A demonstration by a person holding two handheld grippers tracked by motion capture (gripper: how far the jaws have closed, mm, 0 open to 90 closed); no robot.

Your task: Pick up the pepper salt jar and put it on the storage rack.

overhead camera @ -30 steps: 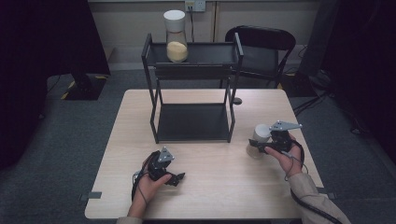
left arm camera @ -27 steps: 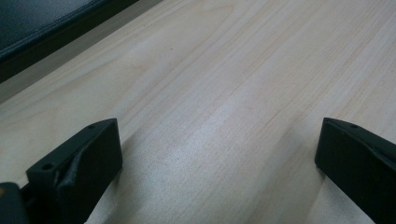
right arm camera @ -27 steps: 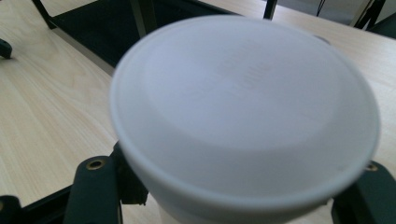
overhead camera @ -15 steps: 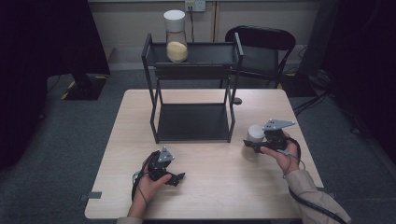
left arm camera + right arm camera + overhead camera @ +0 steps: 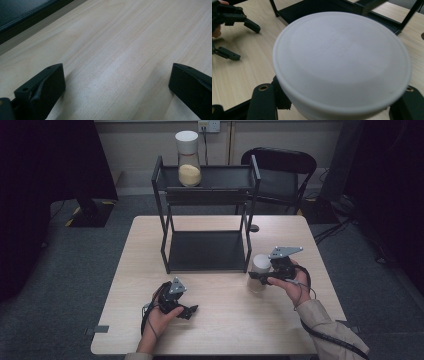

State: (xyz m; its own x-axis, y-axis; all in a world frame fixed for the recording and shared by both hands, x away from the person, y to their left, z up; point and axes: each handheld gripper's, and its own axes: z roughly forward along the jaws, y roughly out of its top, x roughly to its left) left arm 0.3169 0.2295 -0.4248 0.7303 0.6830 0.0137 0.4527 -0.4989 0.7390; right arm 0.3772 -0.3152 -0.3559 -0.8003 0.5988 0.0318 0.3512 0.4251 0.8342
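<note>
High view: a person sat at a pale wooden bench [image 5: 220, 330] with a gripper in each hand. A black two-tier rack [image 5: 206, 215] stood at the middle of the bench, and on its upper shelf stood a tall jar [image 5: 188, 159] with a white lid, partly filled with something tan. The right gripper [image 5: 261, 276] had its fingers clamped around a second jar with a white lid [image 5: 259, 266], just beside the rack's front right leg. A second before, this jar was a little farther right and nearer the person; it had since been carried toward the rack and looked lifted slightly off the bench. That suggested the jar was on its way to one of the rack's shelves, with the placing yet to come.

Right gripper view: the white lid [image 5: 342, 62] loomed close between the two black fingers [image 5: 263, 100], which pressed on the jar just below it. The rack's lower shelf [image 5: 312, 8] lay beyond.

Left gripper view: the left gripper [image 5: 115, 82] rested low over bare wood, its fingers [image 5: 45, 85] spread wide with nothing between them. In the high view it sat unmoved near the front edge.
</note>
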